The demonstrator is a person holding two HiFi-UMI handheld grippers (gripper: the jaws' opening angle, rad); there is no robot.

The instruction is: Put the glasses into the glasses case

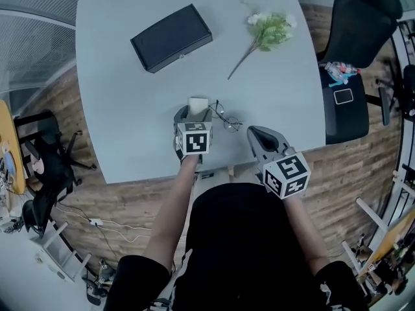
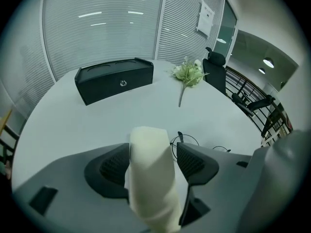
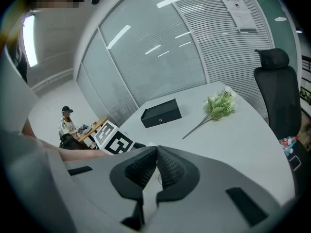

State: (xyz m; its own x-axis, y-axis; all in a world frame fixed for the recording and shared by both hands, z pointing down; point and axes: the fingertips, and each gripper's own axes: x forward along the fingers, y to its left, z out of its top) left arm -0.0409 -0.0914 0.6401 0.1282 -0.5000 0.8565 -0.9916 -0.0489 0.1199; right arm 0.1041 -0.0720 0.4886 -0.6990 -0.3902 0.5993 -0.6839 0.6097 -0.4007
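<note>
The glasses (image 1: 225,117) (image 2: 187,140), thin round wire frames, lie flat on the table (image 1: 130,109) close to its near edge, about midway along it. Their long axis runs slantwise, from far-left to near-right in the head view; whether the arms are folded cannot be told.

Just to their left stands a cream-coloured object (image 1: 198,103) (image 2: 150,174), upright between the jaws of the left gripper (image 1: 196,111) (image 2: 154,165). Those jaws are spread wide: the object lies against the left pad, and a gap shows between it and the right pad.

The right gripper (image 1: 255,132) (image 3: 156,152) hovers over the near edge to the right of the glasses, with its jaws pressed together and nothing between them.

The black case (image 1: 171,37) (image 2: 114,79) (image 3: 161,113) sits towards the far left corner with its lid down, its long side slanting to the table's edges. An artificial flower sprig (image 1: 267,32) (image 2: 187,76) (image 3: 218,106) lies towards the far right corner, its stem pointing back at the near edge. An office chair (image 1: 356,31) (image 3: 277,91) stands off the right edge.
</note>
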